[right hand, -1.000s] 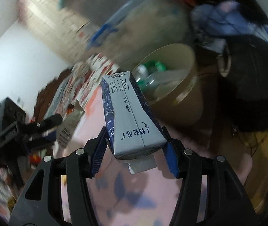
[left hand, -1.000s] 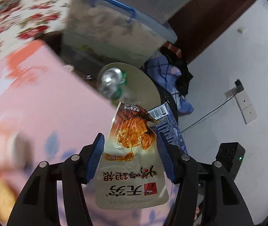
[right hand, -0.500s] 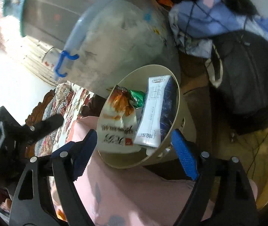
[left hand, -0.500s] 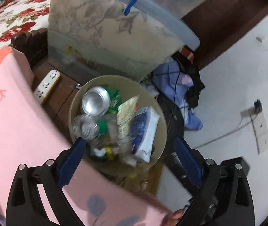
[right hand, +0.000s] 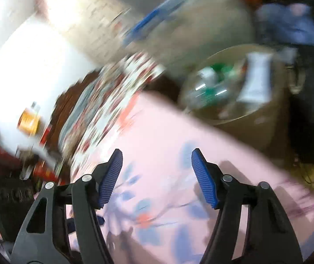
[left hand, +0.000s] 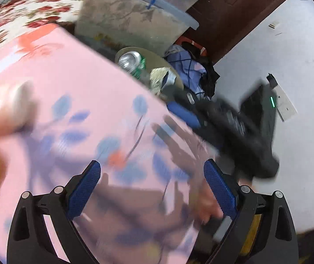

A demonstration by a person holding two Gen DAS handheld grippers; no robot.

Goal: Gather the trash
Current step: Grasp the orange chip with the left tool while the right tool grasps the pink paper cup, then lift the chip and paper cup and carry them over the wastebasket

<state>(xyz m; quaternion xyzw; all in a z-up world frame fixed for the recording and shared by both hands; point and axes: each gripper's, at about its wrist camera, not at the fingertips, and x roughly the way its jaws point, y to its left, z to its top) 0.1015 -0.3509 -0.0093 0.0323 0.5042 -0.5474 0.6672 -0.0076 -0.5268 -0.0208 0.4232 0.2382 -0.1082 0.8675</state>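
Both drops done, hands empty again

The snack wrapper (left hand: 160, 77) and milk carton (right hand: 256, 79) that were clamped a second ago now sit in the trash bin (right hand: 245, 118) with the can (left hand: 130, 59). The left gripper (left hand: 152, 189) and right gripper (right hand: 157, 176) have pulled back over the pink tablecloth (left hand: 68, 92), jaws wide and holding nothing, bin well beyond them. Probably hunting for the next piece now.

Both are empty: the left gripper (left hand: 152, 188) has its jaws spread wide, and the right gripper (right hand: 157, 177) is parted too.
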